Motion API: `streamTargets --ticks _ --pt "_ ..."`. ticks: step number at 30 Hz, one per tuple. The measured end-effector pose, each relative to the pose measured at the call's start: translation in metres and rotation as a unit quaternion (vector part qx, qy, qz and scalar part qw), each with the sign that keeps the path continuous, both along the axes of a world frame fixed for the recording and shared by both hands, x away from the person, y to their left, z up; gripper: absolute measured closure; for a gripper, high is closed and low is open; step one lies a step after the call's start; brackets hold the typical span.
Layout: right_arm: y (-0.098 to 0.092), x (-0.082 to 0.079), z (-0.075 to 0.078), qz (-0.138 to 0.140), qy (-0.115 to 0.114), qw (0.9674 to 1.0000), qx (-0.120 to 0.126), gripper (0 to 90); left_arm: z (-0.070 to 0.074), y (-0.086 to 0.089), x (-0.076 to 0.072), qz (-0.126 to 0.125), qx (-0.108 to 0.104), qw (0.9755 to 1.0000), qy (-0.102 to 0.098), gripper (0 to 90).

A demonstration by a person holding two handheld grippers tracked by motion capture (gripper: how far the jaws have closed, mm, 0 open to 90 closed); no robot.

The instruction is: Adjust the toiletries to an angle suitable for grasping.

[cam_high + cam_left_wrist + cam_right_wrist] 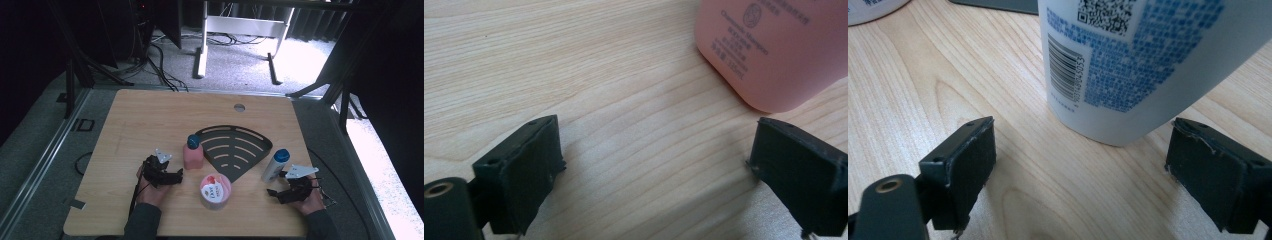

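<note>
Right now my left gripper [176, 176] has its jaws spread wide with nothing between them but bare wood; in the left gripper view the pink bottle [774, 50] stands just ahead and toward the right-hand jaw, apart from both pads. My right gripper [274, 193] is likewise released, jaws wide. In the right gripper view the white bottle [1143, 65] stands just beyond the gap between them, and I see no pad pressing on it.

From the high view, the pink bottle [193, 154] sits upright near the table's middle, squat with rounded corners and a blue cap, just beside the left edge of a dark fan-shaped slotted rack [235, 150]. The white bottle [276, 165] stands by the rack's right tip, tall and smooth, blue-capped, carrying blue print, a barcode and a square code on its side. Between my two hands stands a round tub [215, 191], pink-walled with a white printed lid.

The pads [526, 177] are matte black blocks, a little frayed at the edges. The table [150, 115] is pale wood-grain laminate with a small round hole near its far edge.
</note>
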State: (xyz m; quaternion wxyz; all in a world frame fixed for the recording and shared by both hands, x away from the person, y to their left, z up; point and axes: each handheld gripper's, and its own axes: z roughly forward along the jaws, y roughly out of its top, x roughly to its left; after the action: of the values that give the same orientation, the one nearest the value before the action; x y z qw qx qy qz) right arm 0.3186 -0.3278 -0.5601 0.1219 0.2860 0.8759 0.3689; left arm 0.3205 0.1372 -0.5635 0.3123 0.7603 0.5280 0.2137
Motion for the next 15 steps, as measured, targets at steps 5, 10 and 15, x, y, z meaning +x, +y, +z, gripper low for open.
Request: streamTargets --ticks 5,10,15 --pt "0.0000 -0.0005 0.0001 -0.002 0.000 1.0000 0.000 12.2 0.0007 0.0013 -0.0023 0.004 -0.003 0.9999 -0.009 17.6" --pt "-0.0005 -0.0018 0.0002 -0.007 0.000 1.0000 0.000 13.2 0.0009 0.0013 -0.0024 0.007 -0.004 0.9999 -0.011 19.8" --pt "-0.0006 -0.0022 0.0002 -0.008 0.000 1.0000 0.001 13.2 0.0009 0.0012 -0.0025 0.009 -0.005 0.9999 -0.012 21.0"
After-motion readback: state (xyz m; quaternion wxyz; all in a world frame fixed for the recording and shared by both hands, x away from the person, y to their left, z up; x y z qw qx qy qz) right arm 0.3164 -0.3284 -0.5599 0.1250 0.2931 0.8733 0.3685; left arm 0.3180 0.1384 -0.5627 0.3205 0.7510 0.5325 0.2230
